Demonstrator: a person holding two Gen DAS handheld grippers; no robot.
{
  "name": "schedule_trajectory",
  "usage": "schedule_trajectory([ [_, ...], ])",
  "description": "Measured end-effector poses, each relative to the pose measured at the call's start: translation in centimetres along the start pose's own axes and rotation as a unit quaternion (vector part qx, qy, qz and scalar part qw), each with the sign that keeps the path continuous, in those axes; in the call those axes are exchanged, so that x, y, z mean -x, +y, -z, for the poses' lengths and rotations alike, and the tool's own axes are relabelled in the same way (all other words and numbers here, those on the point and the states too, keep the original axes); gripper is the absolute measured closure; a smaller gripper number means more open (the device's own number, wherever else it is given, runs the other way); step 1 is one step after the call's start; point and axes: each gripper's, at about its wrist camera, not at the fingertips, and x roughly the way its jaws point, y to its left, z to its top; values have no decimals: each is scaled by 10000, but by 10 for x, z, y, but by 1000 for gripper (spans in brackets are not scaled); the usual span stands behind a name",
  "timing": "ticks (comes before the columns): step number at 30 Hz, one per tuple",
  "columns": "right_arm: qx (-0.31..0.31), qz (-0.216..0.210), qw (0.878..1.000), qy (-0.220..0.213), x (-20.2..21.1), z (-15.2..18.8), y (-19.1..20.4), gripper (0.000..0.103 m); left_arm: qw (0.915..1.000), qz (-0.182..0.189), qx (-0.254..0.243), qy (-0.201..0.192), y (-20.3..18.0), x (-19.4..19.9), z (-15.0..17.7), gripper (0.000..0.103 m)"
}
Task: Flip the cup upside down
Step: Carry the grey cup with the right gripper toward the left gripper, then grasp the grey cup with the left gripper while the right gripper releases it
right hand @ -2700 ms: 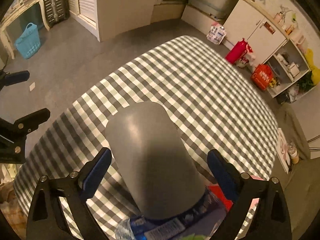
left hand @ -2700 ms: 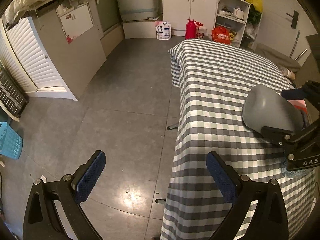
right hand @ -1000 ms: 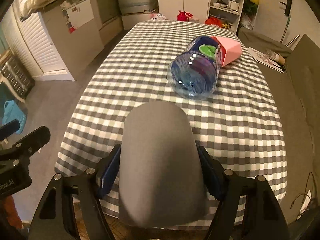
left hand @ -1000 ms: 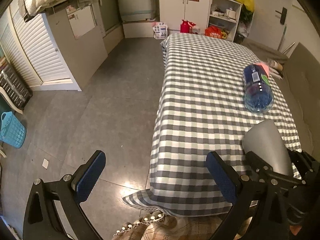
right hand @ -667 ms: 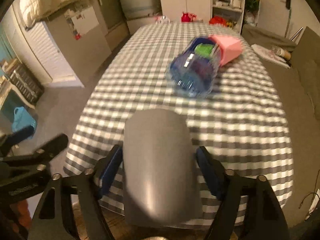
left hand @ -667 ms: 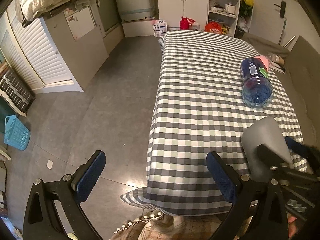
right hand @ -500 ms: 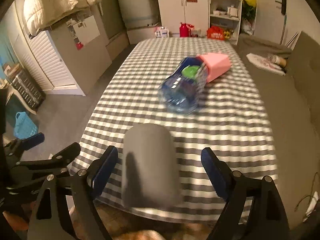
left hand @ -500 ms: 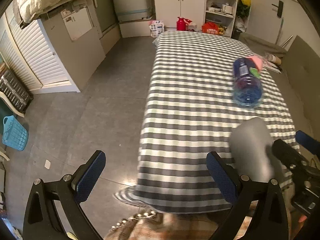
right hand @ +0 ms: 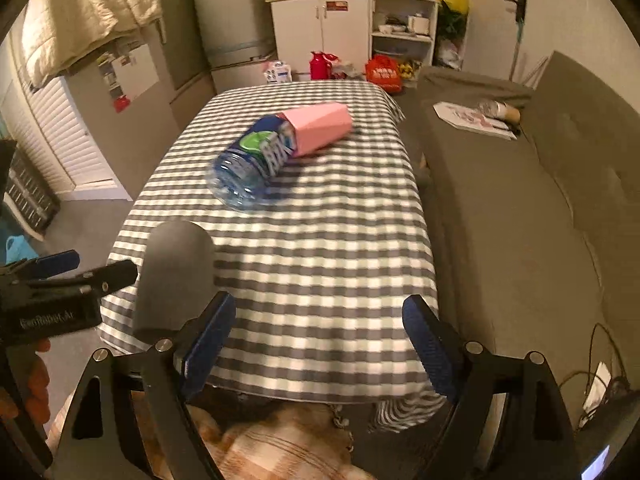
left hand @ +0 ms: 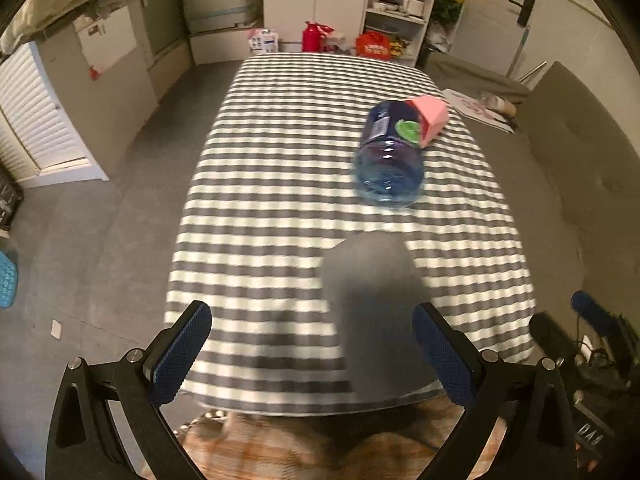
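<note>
A grey cup stands upside down near the front edge of the checked tablecloth, closed base up. It also shows in the right wrist view at the table's front left corner. My left gripper is open, its jaws wide apart, with the cup just ahead toward the right finger. My right gripper is open and empty, to the right of the cup and pulled back from it. The left gripper's body shows at the left edge of the right wrist view.
A blue water bottle lies on its side mid-table with a pink cup over its neck; both show in the right wrist view. A grey sofa runs along the right. Cabinets and shelves stand behind.
My right gripper let go of the grey cup, opened and drew back to the right. The cup now stands free on the table. My left gripper swung right, bringing the cup in front of it.
</note>
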Motion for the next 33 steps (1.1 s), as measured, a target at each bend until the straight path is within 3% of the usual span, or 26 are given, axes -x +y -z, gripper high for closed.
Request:
schedule_trajectory([
  [12, 122, 46, 9998, 125, -23, 1, -8, 17, 9986, 70, -162, 505, -22, -41, -15, 2],
  [24, 1, 122, 9996, 268, -42, -1, -17, 17, 9896, 781, 48, 1203, -23, -74, -16, 2],
  [25, 4, 116, 9996, 270, -42, -1, -17, 17, 9889, 813, 53, 1242, -24, -75, -16, 3],
  [28, 8, 109, 9995, 280, -42, 0, -16, 17, 9844, 1176, 84, 1306, -26, -74, -15, 20],
  [33, 18, 133, 9996, 263, -39, 1, -15, 17, 9880, 1019, -228, 1134, -39, -68, -19, 21],
])
